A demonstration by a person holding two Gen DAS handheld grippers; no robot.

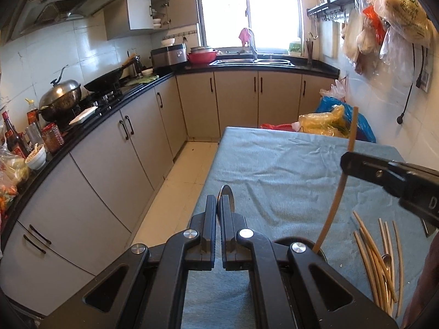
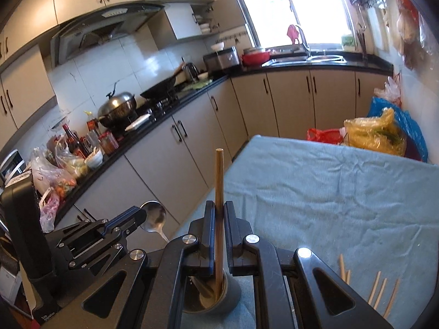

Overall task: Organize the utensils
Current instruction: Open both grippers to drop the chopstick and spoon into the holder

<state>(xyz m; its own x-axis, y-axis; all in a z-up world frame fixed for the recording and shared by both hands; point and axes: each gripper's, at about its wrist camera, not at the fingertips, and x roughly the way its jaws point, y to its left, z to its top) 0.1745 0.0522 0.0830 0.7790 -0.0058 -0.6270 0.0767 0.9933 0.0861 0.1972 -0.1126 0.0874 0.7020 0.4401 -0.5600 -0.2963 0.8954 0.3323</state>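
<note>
Right now both grippers are gripping utensils above the grey cup (image 2: 212,292), which is standing on the blue cloth (image 2: 329,192) at the near edge of the table. The right gripper (image 2: 219,213) is pinching a wooden chopstick (image 2: 219,192) between narrowly closed fingers; the stick is standing nearly upright, its lower end reaching down inside the cup and its top rising well above the fingertips. Seen from the left wrist, that same chopstick (image 1: 338,189) is slanting up out of the cup's rim (image 1: 299,242), with the right gripper (image 1: 349,163) clamping it partway along. The left gripper (image 1: 219,205) is squeezing a metal spoon (image 1: 226,194), whose bowl is poking out past the fingertips; from the right wrist the spoon (image 2: 154,216) is hanging just left of the cup, bowl upward, in the left gripper (image 2: 141,213). To the right of the cup, loose chopsticks (image 1: 378,260) are lying on the cloth with another spoon (image 1: 387,260) among them.
</note>
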